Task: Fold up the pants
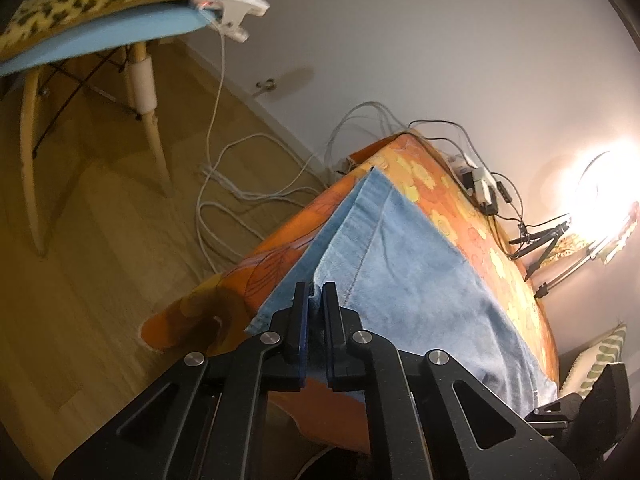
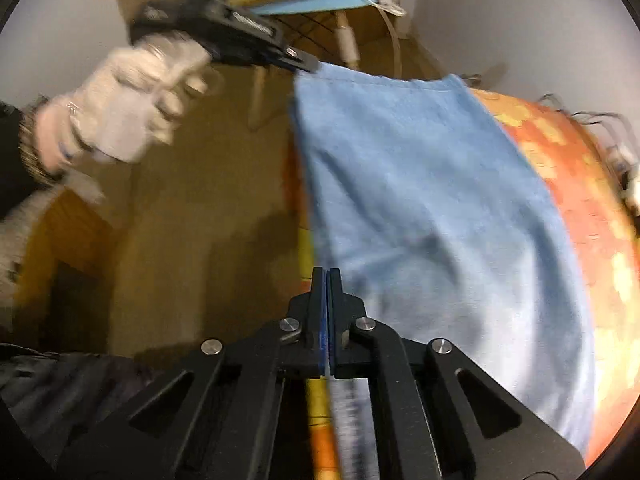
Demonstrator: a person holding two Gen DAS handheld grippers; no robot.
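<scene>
Pants (image 1: 404, 280) — no readable label (denim only) — pinched by left hand-held gripper (image 1: 316, 292).

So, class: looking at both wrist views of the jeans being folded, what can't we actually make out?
- Right wrist view: whether the right gripper pinches the jeans; motion blur smears the denim edge at its tips.
- Left wrist view: the near end of the jeans, hidden behind the left gripper.
- Left wrist view: items beside the lamp, washed out by glare.
</scene>
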